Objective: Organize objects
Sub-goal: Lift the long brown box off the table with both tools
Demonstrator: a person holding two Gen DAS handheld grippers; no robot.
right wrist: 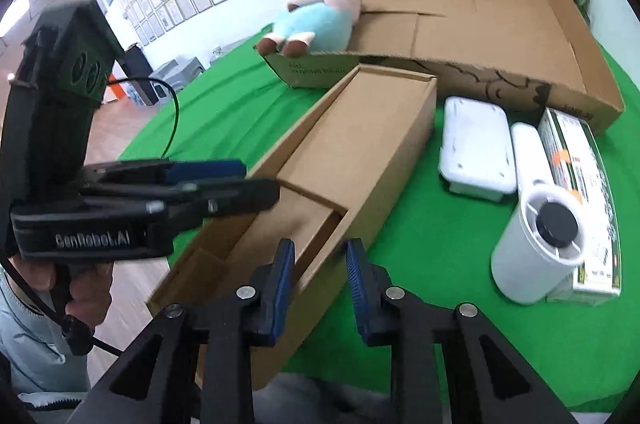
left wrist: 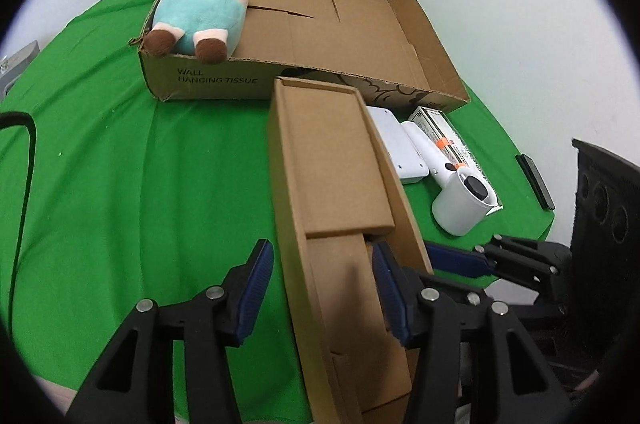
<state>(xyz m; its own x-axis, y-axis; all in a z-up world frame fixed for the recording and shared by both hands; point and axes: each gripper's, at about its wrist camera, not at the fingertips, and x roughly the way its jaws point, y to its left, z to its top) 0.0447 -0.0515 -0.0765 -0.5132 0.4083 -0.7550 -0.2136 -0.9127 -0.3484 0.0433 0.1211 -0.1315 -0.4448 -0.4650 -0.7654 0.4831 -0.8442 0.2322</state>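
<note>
While green tablecloth [left wrist: 120,163] lies beneath, left tool [left wrist: 322,288] and right tool [right wrist: 320,280] spread astride carton [left wrist: 336,163]

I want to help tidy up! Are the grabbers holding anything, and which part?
Both grabbers, left and right, straddle side walls at the near end of the long brown box, but neither visibly pinches it, so a hold cannot be told.

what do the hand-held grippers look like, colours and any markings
Both hand-held grippers, left and right, are black angular frames with silver rivets and ribbed blue pads. The left one's body reads "GenRobot.AI" in the right wrist view and trails a black cable.
</note>
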